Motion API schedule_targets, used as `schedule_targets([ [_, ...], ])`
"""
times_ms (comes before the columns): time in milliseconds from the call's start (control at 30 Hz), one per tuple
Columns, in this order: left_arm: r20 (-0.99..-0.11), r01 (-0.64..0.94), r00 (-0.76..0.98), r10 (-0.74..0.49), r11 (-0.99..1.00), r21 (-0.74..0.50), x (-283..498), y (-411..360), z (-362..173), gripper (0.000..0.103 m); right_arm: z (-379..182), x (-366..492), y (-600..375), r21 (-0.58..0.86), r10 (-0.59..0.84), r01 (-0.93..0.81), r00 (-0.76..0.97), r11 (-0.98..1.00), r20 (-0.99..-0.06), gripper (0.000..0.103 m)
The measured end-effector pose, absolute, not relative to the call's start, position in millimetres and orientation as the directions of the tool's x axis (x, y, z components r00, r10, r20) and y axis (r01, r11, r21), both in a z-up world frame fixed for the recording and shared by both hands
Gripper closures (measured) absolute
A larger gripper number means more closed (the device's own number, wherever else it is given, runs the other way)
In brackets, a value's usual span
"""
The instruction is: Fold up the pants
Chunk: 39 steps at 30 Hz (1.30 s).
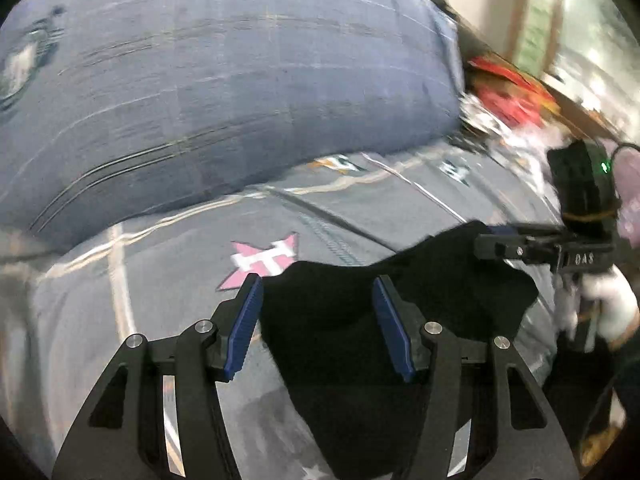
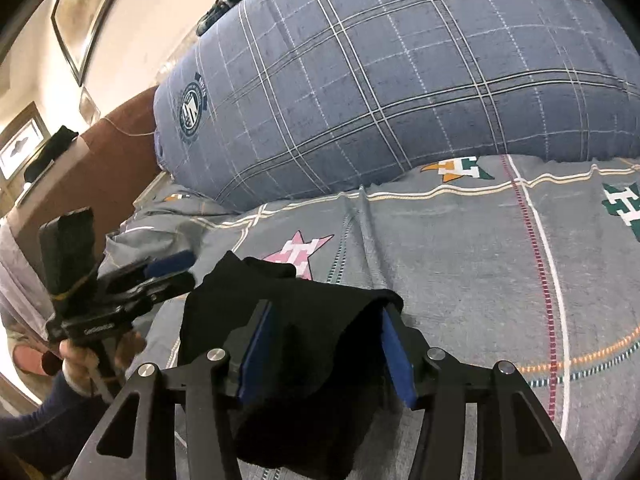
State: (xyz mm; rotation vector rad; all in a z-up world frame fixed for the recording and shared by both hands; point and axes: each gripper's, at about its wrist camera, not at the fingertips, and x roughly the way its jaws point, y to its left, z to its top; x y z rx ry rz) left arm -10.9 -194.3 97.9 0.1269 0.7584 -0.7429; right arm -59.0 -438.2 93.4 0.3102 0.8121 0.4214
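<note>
The black pants lie bunched on the grey patterned bedsheet. In the left wrist view my left gripper is open, its blue pads spread, with the pants' edge lying between and below them. In the right wrist view my right gripper is open around a raised fold of the pants, which fills the gap between the blue pads. The right gripper also shows at the right of the left wrist view. The left gripper shows at the left of the right wrist view, its fingers beside the pants' left edge.
A large blue plaid duvet is piled at the back of the bed. A pink star print lies just beyond the pants. A brown headboard stands at the left. Red items sit beyond the bed's right side.
</note>
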Motion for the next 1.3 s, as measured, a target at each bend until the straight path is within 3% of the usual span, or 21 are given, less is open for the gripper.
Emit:
schedule_targets([
  [467, -0.751, 0.868, 0.254, -0.609, 0.487, -0.102, 27.3, -225.4, 78.7, 0.046, 87.7, -67.0, -435.4, 0.439, 0.512, -0.276, 0.58, 0.855, -0.633, 0.052],
  [533, -0.749, 0.864, 0.243, -0.616, 0.488, -0.121, 30.6, -222.6, 76.2, 0.046, 87.4, -66.8, -430.3, 0.432, 0.528, -0.308, 0.566, 0.848, -0.633, 0.058],
  [567, -0.75, 0.852, 0.253, -0.611, 0.508, -0.127, 32.2, -220.9, 73.4, 0.046, 86.8, -66.8, -426.1, 0.416, 0.527, -0.324, 0.562, 0.85, -0.638, 0.073],
  [600, -0.751, 0.84, 0.264, -0.605, 0.526, -0.128, 32.9, -219.5, 70.9, 0.057, 85.8, -67.3, -423.5, 0.405, 0.524, -0.333, 0.562, 0.852, -0.64, 0.084],
  [667, -0.73, 0.811, 0.301, -0.614, 0.568, -0.144, 31.1, -212.7, 69.7, 0.069, 84.0, -68.0, -419.5, 0.389, 0.517, -0.34, 0.556, 0.856, -0.651, 0.089],
  [733, -0.701, 0.773, 0.332, -0.631, 0.608, -0.181, 30.3, -203.3, 71.9, 0.078, 89.8, -70.4, -413.8, 0.358, 0.502, -0.354, 0.559, 0.864, -0.659, 0.09],
  [900, -0.625, 0.718, 0.359, -0.693, 0.633, -0.29, 27.5, -180.3, 82.0, 0.081, 119.3, -73.8, -403.0, 0.297, 0.495, -0.406, 0.585, 0.864, -0.643, 0.095],
  [1000, -0.655, 0.689, 0.381, -0.653, 0.673, -0.27, 30.1, -182.3, 69.8, 0.081, 113.6, -73.4, -397.4, 0.235, 0.438, -0.393, 0.575, 0.889, -0.691, 0.095],
  [1100, -0.681, 0.652, 0.378, -0.627, 0.703, -0.285, 39.1, -185.0, 58.5, 0.081, 83.6, -69.4, -397.0, 0.11, 0.281, -0.325, 0.544, 0.939, -0.791, 0.097],
  [1300, -0.684, 0.666, 0.393, -0.615, 0.703, -0.249, 32.5, -189.2, 67.4, 0.082, 92.6, -82.6, -431.0, 0.255, 0.367, -0.266, 0.609, 0.93, -0.703, 0.096],
])
